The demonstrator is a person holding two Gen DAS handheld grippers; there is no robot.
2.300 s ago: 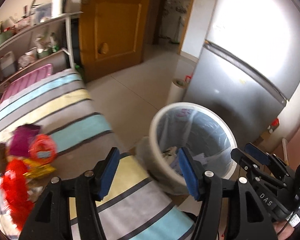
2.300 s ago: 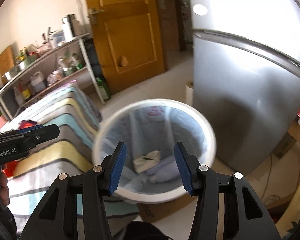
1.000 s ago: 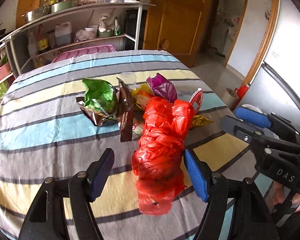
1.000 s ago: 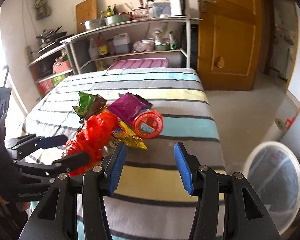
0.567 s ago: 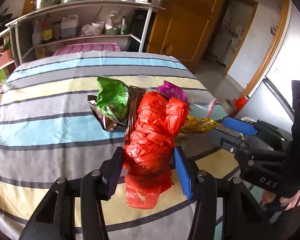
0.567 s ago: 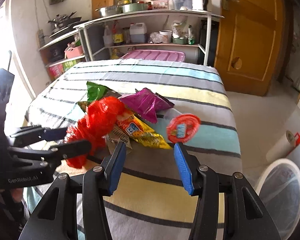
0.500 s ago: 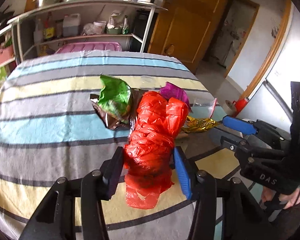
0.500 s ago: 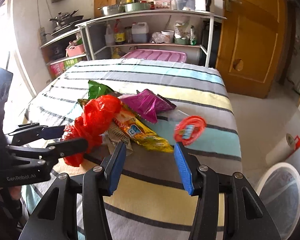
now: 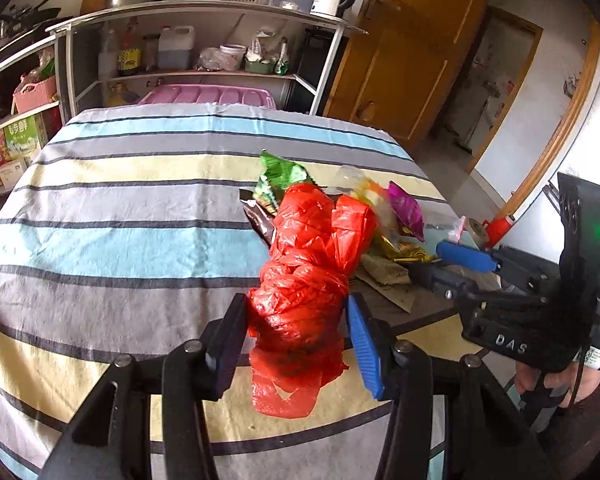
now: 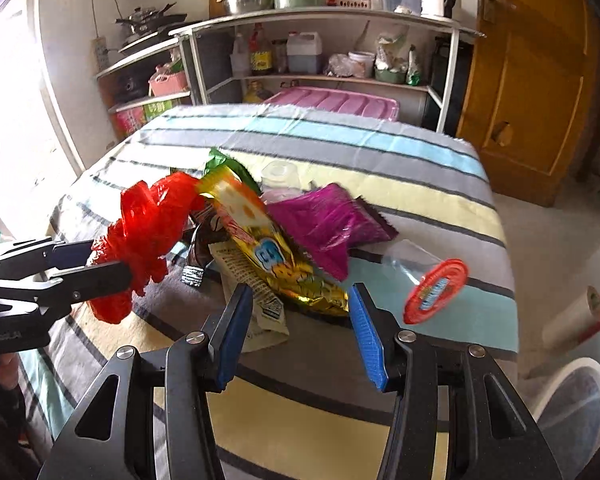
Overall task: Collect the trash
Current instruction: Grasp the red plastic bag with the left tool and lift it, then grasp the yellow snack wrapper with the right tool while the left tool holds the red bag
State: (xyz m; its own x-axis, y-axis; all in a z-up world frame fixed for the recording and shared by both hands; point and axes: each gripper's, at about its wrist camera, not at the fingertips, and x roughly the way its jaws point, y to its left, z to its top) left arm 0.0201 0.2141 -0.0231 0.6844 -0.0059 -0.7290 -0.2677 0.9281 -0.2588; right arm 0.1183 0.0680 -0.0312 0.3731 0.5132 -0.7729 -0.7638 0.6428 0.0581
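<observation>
A crumpled red plastic bag (image 9: 304,280) sits between the pads of my left gripper (image 9: 296,340), which is shut on it. From the right wrist view, the red bag (image 10: 148,220) is held at the left side of the trash pile by the left gripper (image 10: 88,264). My right gripper (image 10: 298,328) is open, and the near end of a gold snack wrapper (image 10: 296,272) lies just beyond its fingertips without touching them. A purple wrapper (image 10: 328,216), a green wrapper (image 9: 280,176) and a clear cup with a red lid (image 10: 436,288) lie around it.
The pile lies on a table with a striped cloth (image 10: 380,140). A white lined bin (image 10: 572,400) stands on the floor off the table's right corner. Behind the table are a loaded shelf rack (image 10: 320,20) and a wooden door (image 10: 532,80).
My left gripper's jaws closed on the red bag, and the bag has shifted with it. My right gripper swung from the bin to the table and came down close to the gold wrapper.
</observation>
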